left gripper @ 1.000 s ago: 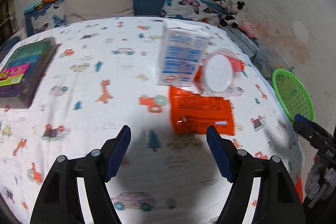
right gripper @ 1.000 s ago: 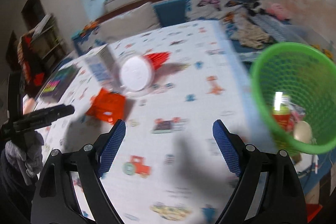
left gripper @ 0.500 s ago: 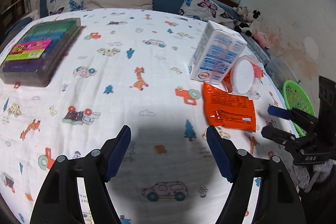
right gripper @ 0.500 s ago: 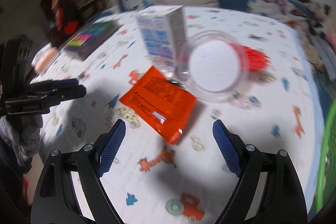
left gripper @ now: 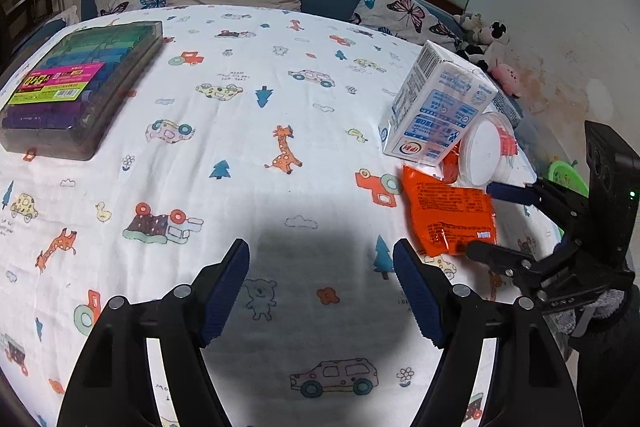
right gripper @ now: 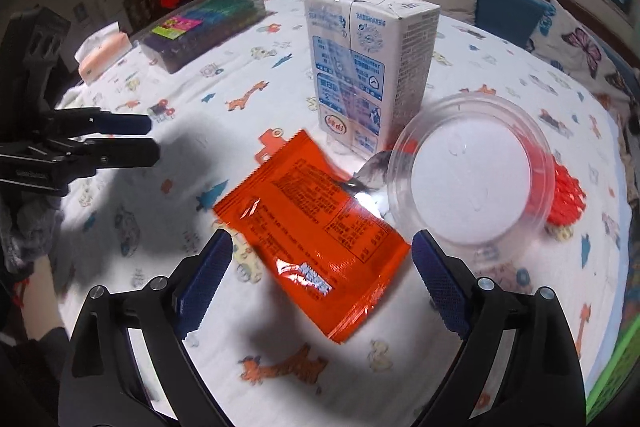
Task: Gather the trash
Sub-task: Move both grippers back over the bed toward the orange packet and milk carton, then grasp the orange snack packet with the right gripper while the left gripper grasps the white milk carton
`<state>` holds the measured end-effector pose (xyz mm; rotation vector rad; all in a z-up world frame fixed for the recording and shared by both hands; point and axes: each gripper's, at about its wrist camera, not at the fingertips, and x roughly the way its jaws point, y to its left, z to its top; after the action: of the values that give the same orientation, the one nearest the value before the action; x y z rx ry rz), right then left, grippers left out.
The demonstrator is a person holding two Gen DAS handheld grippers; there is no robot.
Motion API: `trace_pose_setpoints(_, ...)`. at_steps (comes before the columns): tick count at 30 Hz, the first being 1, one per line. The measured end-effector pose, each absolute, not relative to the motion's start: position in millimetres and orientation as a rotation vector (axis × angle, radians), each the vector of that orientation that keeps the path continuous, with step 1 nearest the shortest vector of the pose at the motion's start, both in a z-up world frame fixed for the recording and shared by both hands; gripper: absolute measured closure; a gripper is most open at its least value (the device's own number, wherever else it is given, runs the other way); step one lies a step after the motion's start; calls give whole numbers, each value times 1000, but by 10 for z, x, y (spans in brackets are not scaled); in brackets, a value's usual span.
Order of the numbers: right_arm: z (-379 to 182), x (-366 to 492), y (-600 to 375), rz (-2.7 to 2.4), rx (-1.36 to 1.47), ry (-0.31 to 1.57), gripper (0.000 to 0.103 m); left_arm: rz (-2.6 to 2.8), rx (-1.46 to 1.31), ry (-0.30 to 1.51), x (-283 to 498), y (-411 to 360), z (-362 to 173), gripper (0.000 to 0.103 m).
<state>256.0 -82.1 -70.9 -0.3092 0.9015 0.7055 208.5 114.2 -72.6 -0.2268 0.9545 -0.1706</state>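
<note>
From the left wrist view, the left claw hangs over a bare stretch of the cartoon-print cloth covering the surface, its jaws wide apart with nothing between them. Off to the right lies the trash: an orange snack packet flat on the cloth, a white milk carton just behind it, and a clear plastic tub leaning against the carton. The right claw reaches in from the right edge, its fingers straddling the packet's near end. A case of coloured markers sits well apart at the far left, and a sliver of green basket shows beyond the surface's right edge. From the right wrist view, the right claw has just been opening; its jaws stand wide with the orange packet's lower corner between them, the pads seemingly not touching it, though the blur makes this hard to judge. The carton stands behind, the tub to its right over something red.
</note>
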Motion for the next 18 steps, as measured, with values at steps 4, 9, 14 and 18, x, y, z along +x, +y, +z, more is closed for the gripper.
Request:
trace_pose_setpoints(4,-694,2599,-828,722,-296,894,11,-166,-232,960,2090,1177,-757,31)
trace_pose_setpoints(9,-749,2563,-780,762,-302,924,10,-163,-242,966,2110,1197,-775,31)
trace_pose_setpoints(14,-765,2435,-738,810,-304,954,10,-161,-248,969,2128,1209,-784,31)
trace_pose_setpoints(18,-753,2416,-705,788,-339,934,10,-162,-254,969,2135,1227,-790,31)
